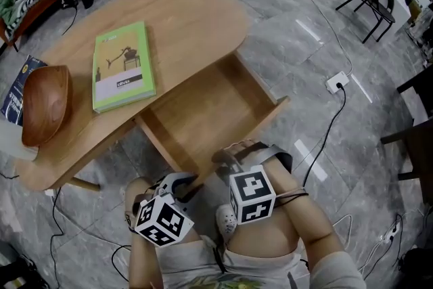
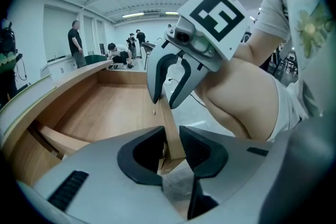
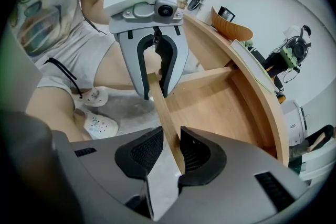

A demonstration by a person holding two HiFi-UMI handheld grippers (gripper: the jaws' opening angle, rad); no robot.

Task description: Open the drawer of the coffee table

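Both grippers clenched on same board: left gripper [image 2: 170, 150] and right gripper [image 3: 169, 139] each pinch top edge of drawer front [image 1: 265, 118], close beside each other. Drawer [image 1: 203, 112] stands far out from under coffee table [image 1: 193, 17], nothing visible inside. Green book [image 1: 123, 65], wooden bowl [image 1: 44, 103] rest on tabletop. Opening seems done; what remains, I think, is only letting go.

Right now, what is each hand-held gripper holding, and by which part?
The right hand-held gripper clamps the top edge of the open light-wood drawer's front panel. The left hand-held gripper straddles the same edge; whether its pads press cannot be told.
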